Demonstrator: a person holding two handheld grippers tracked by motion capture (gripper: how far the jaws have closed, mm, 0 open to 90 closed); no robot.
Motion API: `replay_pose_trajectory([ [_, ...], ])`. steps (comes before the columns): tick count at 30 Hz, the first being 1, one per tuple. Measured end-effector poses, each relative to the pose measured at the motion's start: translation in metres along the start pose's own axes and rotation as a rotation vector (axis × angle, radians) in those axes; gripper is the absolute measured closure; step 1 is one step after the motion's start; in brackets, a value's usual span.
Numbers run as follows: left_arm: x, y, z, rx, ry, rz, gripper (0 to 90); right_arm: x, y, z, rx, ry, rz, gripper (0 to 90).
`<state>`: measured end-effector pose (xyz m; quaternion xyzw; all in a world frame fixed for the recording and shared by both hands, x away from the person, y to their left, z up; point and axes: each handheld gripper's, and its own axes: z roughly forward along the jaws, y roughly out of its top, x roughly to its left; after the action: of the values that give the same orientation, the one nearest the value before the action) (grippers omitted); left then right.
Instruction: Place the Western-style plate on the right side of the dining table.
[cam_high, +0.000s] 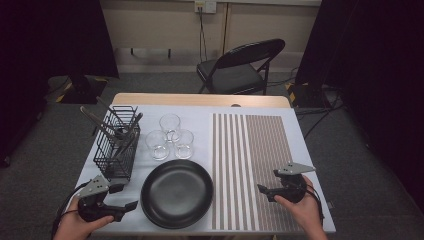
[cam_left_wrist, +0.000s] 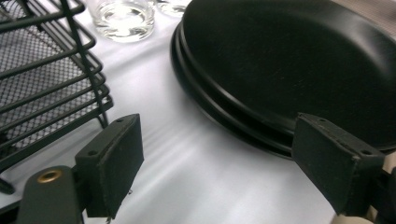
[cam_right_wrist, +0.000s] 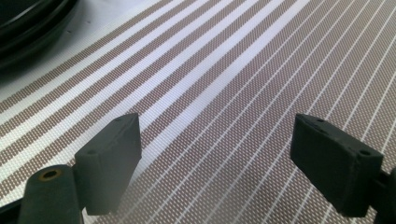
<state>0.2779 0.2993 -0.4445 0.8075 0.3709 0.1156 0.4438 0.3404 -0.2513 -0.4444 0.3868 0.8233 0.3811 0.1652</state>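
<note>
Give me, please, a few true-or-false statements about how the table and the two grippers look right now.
1. The black plates lie between the wire basket and the striped placemat. True.
2. The left gripper is clamped on the plates' rim. False: its jaws stand open, empty, beside the plates.
3. Three clear glasses stand beyond the plates. True.
4. The right gripper holds a glass. False: it is open and empty over the placemat.
5. The basket is empty. False: it holds utensils.

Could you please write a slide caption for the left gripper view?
Open hand-held gripper hovering over white tablecloth, between wire rack and stacked black plates.
</note>
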Motion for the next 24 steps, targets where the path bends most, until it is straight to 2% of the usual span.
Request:
replay_pose_trajectory([
  [4, -0.003, 0.001, -0.001, 0.014, -0.004, 0.002, 18.0, 0.004, 0.004, 0.001, -0.008, 0.006, -0.005, 15.8],
  [12, -0.007, 0.005, -0.001, 0.005, -0.031, -0.005, 18.7, 0.011, 0.01, 0.005, 0.001, 0.015, -0.011, 15.8],
  [18, -0.011, 0.008, 0.002, 0.012, -0.049, 0.009, 18.8, 0.016, 0.019, 0.01, -0.007, 0.021, -0.018, 15.9],
  [24, -0.013, 0.012, 0.005, 0.007, -0.057, -0.003, 18.8, 0.021, 0.023, 0.014, -0.004, 0.026, -0.024, 15.9],
])
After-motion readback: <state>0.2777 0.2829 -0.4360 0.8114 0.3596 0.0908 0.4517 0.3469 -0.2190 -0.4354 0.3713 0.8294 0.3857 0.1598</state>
